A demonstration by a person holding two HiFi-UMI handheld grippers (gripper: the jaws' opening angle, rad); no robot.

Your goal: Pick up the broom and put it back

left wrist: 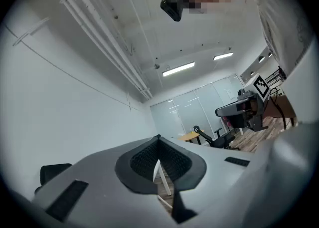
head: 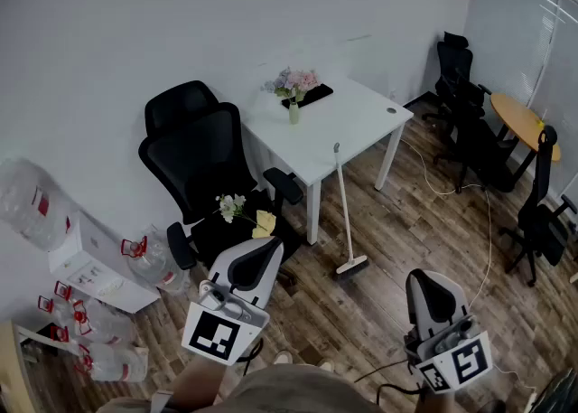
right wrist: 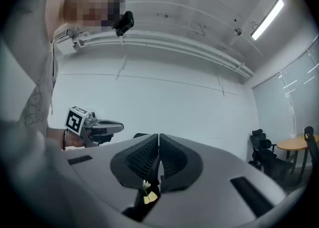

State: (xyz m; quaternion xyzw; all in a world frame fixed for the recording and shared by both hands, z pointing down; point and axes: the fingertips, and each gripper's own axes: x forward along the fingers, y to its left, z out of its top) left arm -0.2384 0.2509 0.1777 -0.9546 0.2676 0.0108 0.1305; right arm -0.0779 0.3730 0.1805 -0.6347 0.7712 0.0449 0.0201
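A dim office room is seen from above. A white surface (head: 361, 122) stands against the far wall, with a small vase of flowers (head: 293, 88) set near its back edge. A black office chair (head: 194, 154) is drawn up at its left side.

The broom (head: 344, 208) is found in the middle of the room. Its head rests on the wooden floor (head: 397, 239) and its pale handle is propped upright, apparently against the front edge of the surface, though the contact is too small to be confirmed.

Both tools are held low at the near edge of the head view, pointed level toward the room. The left gripper (head: 256, 258) is seen with its jaws pressed together and nothing between them. The right gripper (head: 430, 286) is likewise closed tight and empty. Both are kept well apart from the broom.

The task is judged not to have begun. The broom has not been approached, grasped or lifted. All of it is left: the jaws must be opened, the handle reached and clamped, the broom raised and carried to its storing place. That place cannot be identified from these views.
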